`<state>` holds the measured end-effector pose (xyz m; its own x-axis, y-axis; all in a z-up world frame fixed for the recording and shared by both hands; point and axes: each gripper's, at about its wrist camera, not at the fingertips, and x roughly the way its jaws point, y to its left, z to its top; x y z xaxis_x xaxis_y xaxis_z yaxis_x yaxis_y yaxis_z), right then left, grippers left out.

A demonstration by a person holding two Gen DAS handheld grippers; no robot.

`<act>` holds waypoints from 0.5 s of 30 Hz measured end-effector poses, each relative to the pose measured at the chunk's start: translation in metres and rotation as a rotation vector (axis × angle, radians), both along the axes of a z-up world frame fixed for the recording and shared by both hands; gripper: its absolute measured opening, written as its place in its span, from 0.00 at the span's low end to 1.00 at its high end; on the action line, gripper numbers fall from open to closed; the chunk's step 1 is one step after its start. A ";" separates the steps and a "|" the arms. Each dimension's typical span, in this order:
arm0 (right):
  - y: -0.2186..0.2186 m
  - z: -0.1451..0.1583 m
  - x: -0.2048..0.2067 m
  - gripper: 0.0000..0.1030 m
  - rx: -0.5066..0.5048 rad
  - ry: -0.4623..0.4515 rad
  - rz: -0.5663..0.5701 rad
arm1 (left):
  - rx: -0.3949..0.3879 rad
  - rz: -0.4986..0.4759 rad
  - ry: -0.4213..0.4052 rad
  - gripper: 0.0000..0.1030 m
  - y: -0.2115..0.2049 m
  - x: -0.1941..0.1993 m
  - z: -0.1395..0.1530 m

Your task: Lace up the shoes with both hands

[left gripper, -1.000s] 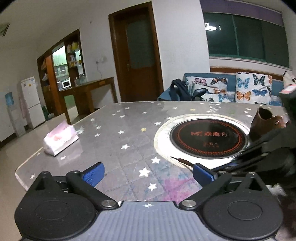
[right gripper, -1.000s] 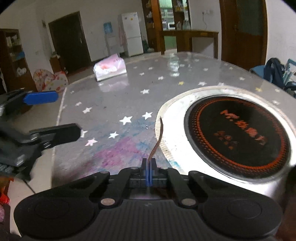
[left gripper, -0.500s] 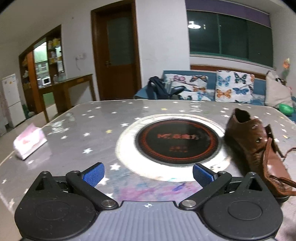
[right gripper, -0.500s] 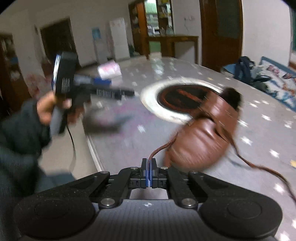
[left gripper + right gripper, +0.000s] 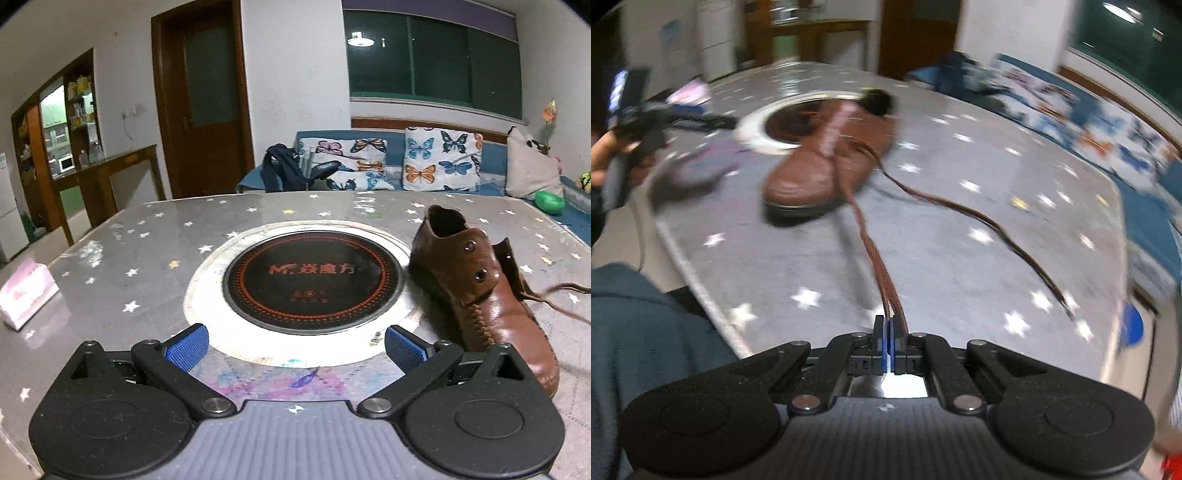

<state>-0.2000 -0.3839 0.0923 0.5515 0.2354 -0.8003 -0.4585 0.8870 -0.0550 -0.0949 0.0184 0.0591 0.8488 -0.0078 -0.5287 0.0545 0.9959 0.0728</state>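
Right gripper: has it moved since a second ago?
Yes. The right gripper, shut on the lace, has pulled back from the round cooktop: a second ago the cooktop was right in front, now it lies beyond the shoe.

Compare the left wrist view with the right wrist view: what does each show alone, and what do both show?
Left wrist only: the open left gripper seen from behind, empty, and two bare metal eyelets on the shoe's side.

Right wrist only: the right gripper shut on the brown woven lace, and the lace's loose other end trailing over the table.

Both: the brown leather shoe on the star-patterned grey table beside the round black hob.
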 end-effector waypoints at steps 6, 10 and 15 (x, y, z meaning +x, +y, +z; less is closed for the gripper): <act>0.011 0.008 0.010 0.01 0.113 -0.047 0.013 | 0.036 -0.050 0.002 1.00 -0.014 -0.003 0.000; 0.033 0.027 0.028 0.01 0.197 -0.142 0.085 | 0.055 -0.067 0.007 1.00 -0.018 -0.006 -0.002; 0.060 0.058 0.043 0.01 0.316 -0.295 0.160 | 0.049 -0.059 0.025 1.00 -0.014 -0.007 -0.006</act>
